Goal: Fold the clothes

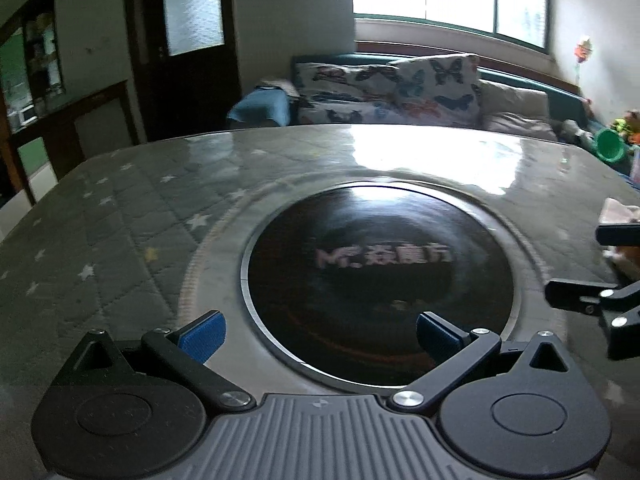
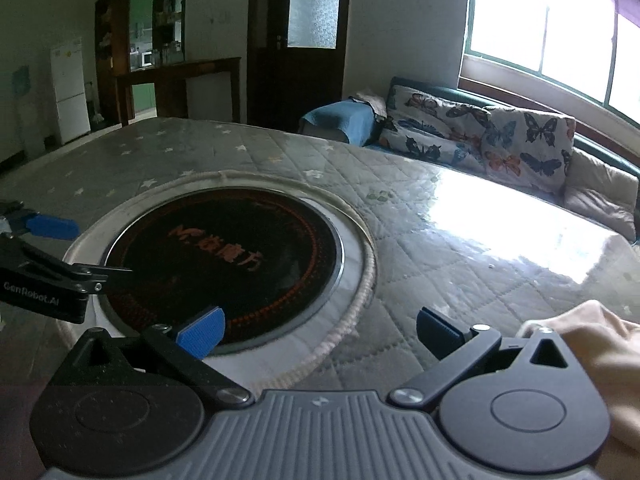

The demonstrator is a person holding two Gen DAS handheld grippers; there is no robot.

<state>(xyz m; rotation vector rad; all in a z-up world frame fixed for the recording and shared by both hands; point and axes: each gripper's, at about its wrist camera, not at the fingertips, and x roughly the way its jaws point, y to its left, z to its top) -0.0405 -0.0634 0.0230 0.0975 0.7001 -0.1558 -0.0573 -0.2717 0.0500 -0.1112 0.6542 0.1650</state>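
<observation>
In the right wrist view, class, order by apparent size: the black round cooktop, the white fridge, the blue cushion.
1. Black round cooktop, clearly largest, though nearest the camera.
2. Blue cushion.
3. White fridge, close to the cushion; farther away, so unsure.

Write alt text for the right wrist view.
An open hand-held gripper with blue pads hovers over a quilted table beside a round black cooktop. Beige cloth lies at right; the other hand-held gripper shows at left.
</observation>
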